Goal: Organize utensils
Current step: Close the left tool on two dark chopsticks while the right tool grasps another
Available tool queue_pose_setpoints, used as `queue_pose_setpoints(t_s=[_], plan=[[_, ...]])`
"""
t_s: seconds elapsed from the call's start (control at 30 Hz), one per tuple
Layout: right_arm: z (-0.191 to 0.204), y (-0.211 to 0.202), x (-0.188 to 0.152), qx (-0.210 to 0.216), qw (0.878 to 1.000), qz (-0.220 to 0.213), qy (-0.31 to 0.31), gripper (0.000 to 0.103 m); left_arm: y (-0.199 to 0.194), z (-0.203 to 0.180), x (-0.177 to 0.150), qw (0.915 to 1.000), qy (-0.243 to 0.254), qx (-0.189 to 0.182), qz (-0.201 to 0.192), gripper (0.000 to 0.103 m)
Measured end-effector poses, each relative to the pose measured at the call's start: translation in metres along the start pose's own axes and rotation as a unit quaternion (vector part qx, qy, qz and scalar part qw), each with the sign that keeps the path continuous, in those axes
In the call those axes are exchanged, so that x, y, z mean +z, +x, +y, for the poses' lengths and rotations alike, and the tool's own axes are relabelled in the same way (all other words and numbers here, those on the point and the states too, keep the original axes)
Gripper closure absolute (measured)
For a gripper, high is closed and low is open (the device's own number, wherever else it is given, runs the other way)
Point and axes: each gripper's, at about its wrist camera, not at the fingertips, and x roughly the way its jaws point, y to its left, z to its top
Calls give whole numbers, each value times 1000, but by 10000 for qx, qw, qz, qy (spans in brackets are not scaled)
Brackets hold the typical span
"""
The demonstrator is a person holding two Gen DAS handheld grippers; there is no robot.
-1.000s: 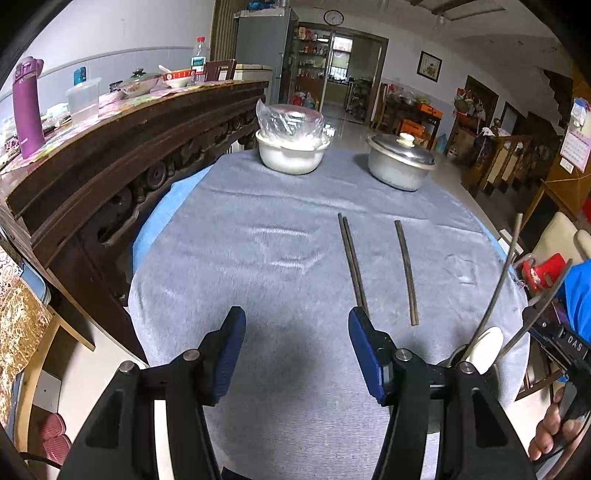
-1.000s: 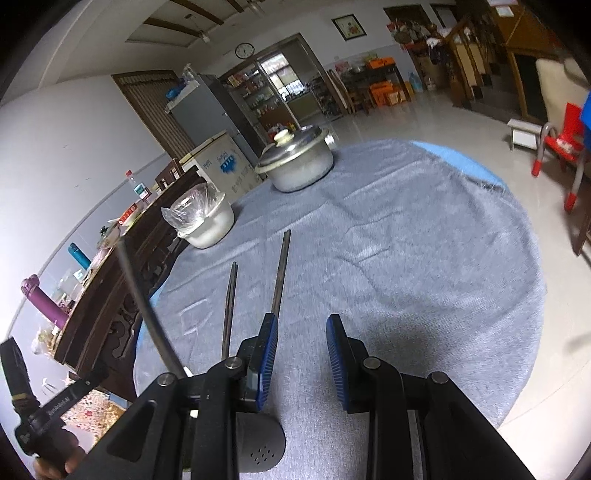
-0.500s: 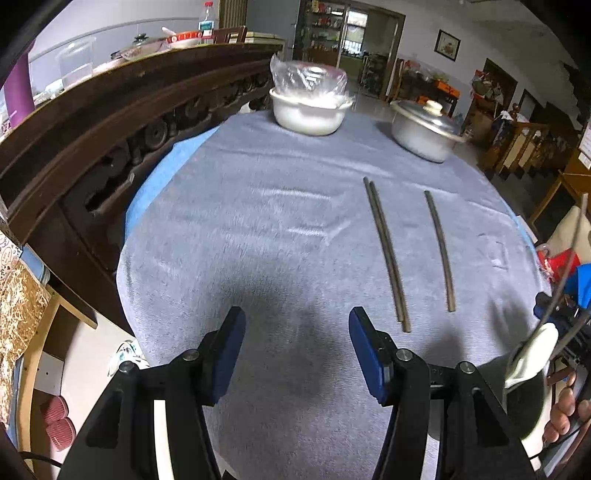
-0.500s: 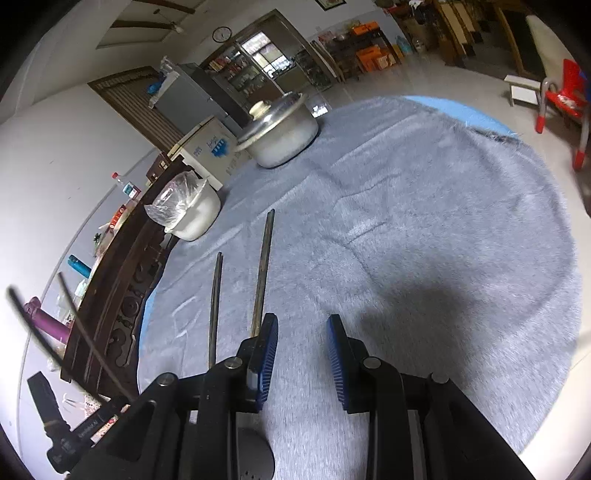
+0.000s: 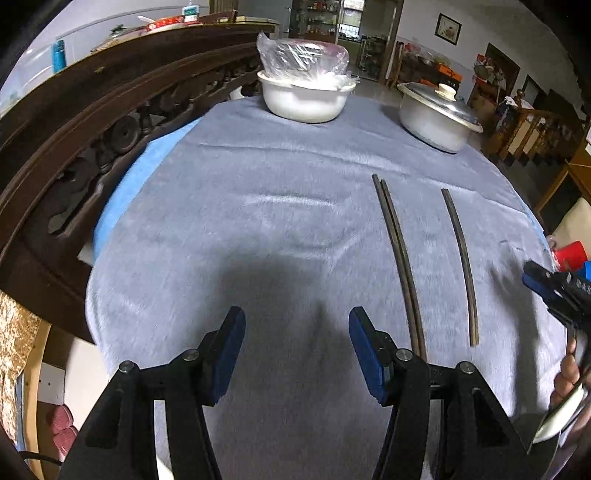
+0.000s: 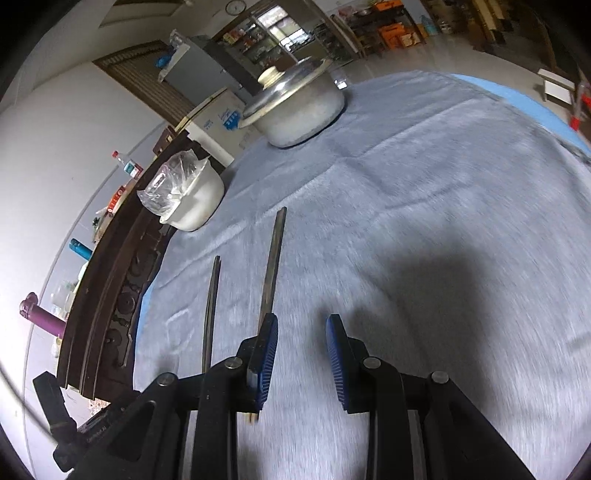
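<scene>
Since the single chopstick looks thin, stiff and slippery, I judge my empty, part-open right tool should pinch its near end, my left tool gaping idle.

A round table draped in grey cloth stands in a large, white-walled room. Just beside it runs a dark carved wooden sideboard. Beyond the table, a grey refrigerator stands beside an open doorway showing lit shelves. A wall clock hangs above that doorway. The floor is pale and glossy.
</scene>
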Motion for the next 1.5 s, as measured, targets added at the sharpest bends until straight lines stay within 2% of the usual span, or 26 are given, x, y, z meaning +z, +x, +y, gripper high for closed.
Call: queue_pose_setpoints(t_s=[0.17, 0.27, 0.57, 0.7, 0.83, 1.0, 1.23, 1.5], plan=[[13, 39, 34, 63, 9996, 256, -101, 73, 19, -9, 25, 9998, 176, -23, 36, 44], [24, 62, 49, -49, 9990, 369, -242, 73, 33, -13, 36, 9996, 253, -51, 86, 44], [61, 122, 62, -952, 9853, 490, -1331, 73, 78, -33, 66, 9977, 514, -313, 304, 44], [68, 129, 59, -1375, 9743, 306, -1756, 73, 90, -43, 73, 9968, 657, -328, 318, 44], [62, 125, 61, -1552, 9715, 250, -1773, 73, 101, -53, 75, 9957, 783, -340, 363, 44], [47, 115, 67, -1495, 9761, 230, -1560, 73, 111, -60, 76, 9948, 897, -282, 393, 44], [43, 119, 81, -1150, 9869, 444, -1038, 71, 116, -63, 79, 9941, 1009, -133, 373, 44], [68, 139, 80, -1902, 9687, 497, -1518, 71, 122, -68, 87, 9935, 1061, -70, 405, 42]])
